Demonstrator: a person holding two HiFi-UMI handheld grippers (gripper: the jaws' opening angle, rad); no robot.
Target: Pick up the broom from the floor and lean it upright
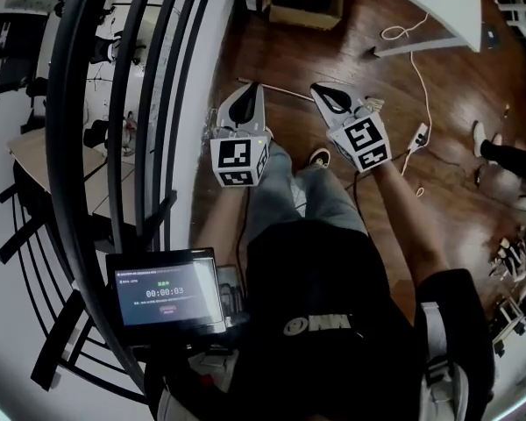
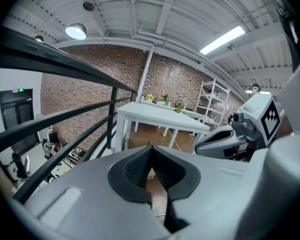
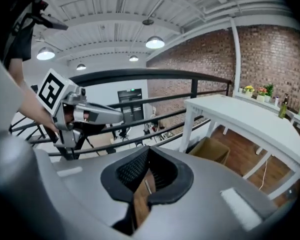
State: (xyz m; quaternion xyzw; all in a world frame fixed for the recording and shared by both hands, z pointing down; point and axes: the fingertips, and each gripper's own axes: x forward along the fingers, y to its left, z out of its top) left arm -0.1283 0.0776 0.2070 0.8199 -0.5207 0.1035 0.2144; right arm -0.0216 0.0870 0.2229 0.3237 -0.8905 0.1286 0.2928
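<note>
A thin pale stick, which looks like the broom's handle [image 1: 285, 92], lies on the wooden floor just beyond both gripper tips. The broom's head is not clear to me. In the head view my left gripper [image 1: 252, 86] and right gripper [image 1: 321, 89] are held side by side above my legs, pointing forward and down. In the left gripper view the jaws [image 2: 151, 149] meet at the tips with nothing between them. In the right gripper view the jaws [image 3: 149, 149] also meet, and a sliver of floor with a pale line [image 3: 146, 184] shows behind them.
A black metal railing [image 1: 114, 103] runs along my left, with a drop beyond it. A white table [image 1: 438, 7] and a cardboard box [image 1: 307, 3] stand ahead. A white cable with a power strip [image 1: 418, 134] trails on the floor at right. Another person's foot [image 1: 482, 139] stands farther right.
</note>
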